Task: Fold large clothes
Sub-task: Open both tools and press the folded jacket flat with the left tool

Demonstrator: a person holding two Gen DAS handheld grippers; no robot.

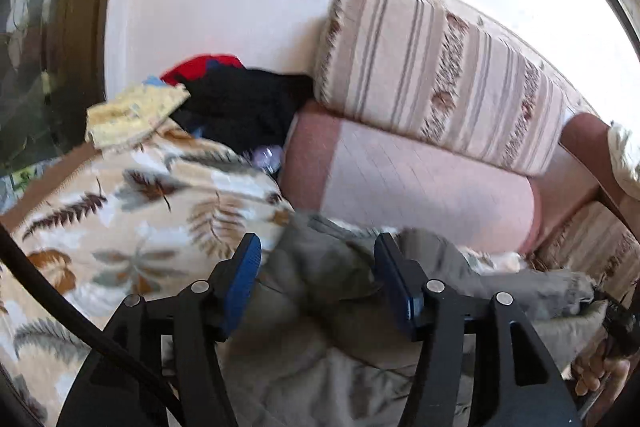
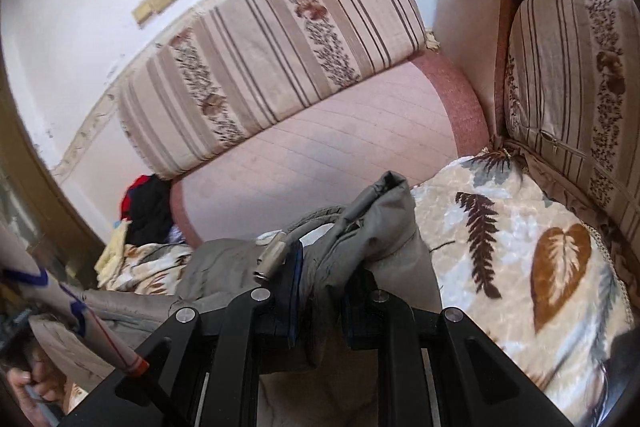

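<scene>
A grey padded garment [image 1: 320, 307] lies crumpled on a leaf-patterned blanket [image 1: 132, 211] over a sofa seat. My left gripper [image 1: 318, 259] is open, its blue-padded fingers [image 1: 242, 275] spread above the grey fabric, holding nothing. My right gripper [image 2: 320, 287] is shut on a bunched fold of the same grey garment [image 2: 376, 227], which rises between the jaws; a metal zipper pull [image 2: 272, 259] hangs by the left finger. The blanket also shows to the right [image 2: 520, 267].
A striped sofa back cushion [image 1: 432, 75] and pink seat [image 1: 400, 179] lie ahead. A pile of black, red and yellow clothes [image 1: 236, 99] sits at the far left by the wall. A second striped cushion [image 2: 572, 99] stands at right. A hand [image 1: 600, 371] shows at the lower right.
</scene>
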